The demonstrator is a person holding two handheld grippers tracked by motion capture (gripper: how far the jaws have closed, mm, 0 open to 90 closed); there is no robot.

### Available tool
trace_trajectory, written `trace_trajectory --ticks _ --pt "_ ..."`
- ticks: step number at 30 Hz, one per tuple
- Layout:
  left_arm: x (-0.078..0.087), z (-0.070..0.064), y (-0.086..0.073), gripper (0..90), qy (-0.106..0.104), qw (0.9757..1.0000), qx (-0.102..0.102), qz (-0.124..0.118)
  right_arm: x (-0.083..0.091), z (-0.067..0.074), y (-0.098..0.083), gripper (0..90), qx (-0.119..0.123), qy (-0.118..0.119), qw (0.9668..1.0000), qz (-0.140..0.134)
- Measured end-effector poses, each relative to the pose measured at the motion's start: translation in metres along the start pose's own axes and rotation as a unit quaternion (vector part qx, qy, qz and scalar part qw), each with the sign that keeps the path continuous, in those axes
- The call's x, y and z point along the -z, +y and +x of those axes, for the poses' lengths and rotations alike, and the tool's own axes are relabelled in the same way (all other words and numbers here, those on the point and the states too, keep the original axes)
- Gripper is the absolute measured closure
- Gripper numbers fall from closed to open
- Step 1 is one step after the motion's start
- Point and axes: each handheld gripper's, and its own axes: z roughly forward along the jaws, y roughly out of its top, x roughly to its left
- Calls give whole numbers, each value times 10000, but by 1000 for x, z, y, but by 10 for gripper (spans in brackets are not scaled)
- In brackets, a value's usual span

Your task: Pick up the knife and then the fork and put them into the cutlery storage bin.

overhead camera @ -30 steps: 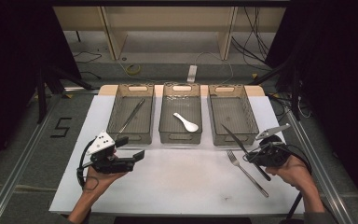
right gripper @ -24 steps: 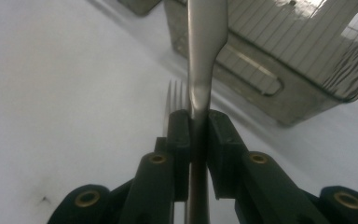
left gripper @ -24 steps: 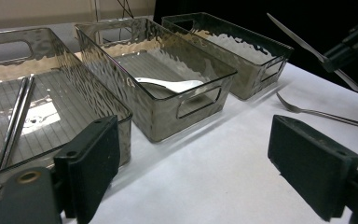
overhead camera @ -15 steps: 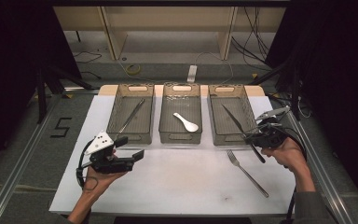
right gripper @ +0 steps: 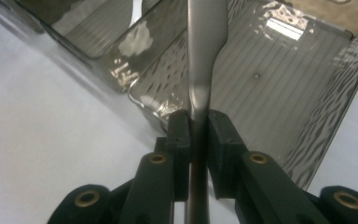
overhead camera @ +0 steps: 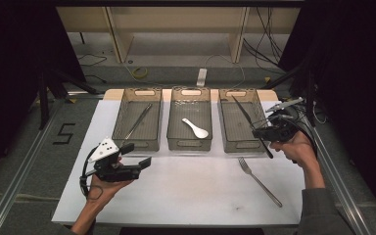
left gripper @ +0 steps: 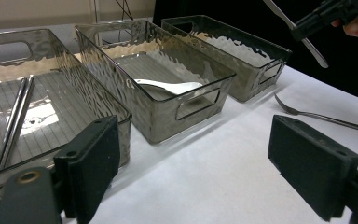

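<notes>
Gripping knife (right gripper: 200, 70) mid-handle in right gripper (right gripper: 198, 122), blade beyond fingers (right gripper: 179, 135), aimed over right bin (overhead camera: 240, 125). Resting left gripper (left gripper: 214, 154) open, fork (overhead camera: 259, 182) waiting nearby.

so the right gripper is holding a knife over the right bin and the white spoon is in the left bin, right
Not quite: the white spoon lies in the middle bin, as the high view shows. The left bin holds a pair of long metal sticks. The rest stands: the right gripper is shut on a knife over the right bin.
</notes>
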Motion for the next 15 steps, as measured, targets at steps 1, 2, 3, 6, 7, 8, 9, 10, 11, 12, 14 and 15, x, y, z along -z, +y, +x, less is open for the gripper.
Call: trace_trajectory --ticks 1,2,3,6,7,8,9,10,11,12,14,15 --pt "0 0 0 164 1 10000 -5 6 0 -1 3 809 -4 -14 10000 -8" --pt "0 0 0 164 2 10000 -3 -2 -1 -1 5 809 -7 -19 10000 -12" --pt "0 0 0 164 0 10000 -4 -4 -1 -2 8 809 -21 -17 10000 -29" --pt "0 0 0 164 0 10000 2 -4 -3 -4 15 809 -76 -20 10000 -39" --pt "0 0 0 164 1 10000 -7 0 -4 -5 17 809 -91 -41 9999 -40" --pt "0 0 0 164 1 10000 -10 0 -5 -6 20 809 -114 -46 9999 -46" --pt "0 0 0 164 1 10000 -6 -3 -6 -7 22 809 -130 -53 9999 -55" --pt "0 0 0 164 -4 10000 -10 0 -7 -7 25 809 -152 -61 9998 -59" --pt "0 0 0 164 -1 10000 -7 -3 -8 -8 27 809 -181 -71 9998 -50" --pt "0 0 0 165 -1 10000 -7 -4 -9 -9 30 809 -174 -73 9998 -56" --pt "0 0 0 164 0 10000 -17 1 -12 -11 35 809 -217 -83 9997 -68" --pt "0 0 0 164 -2 10000 -16 1 -13 -12 38 809 -246 -82 9996 -64"
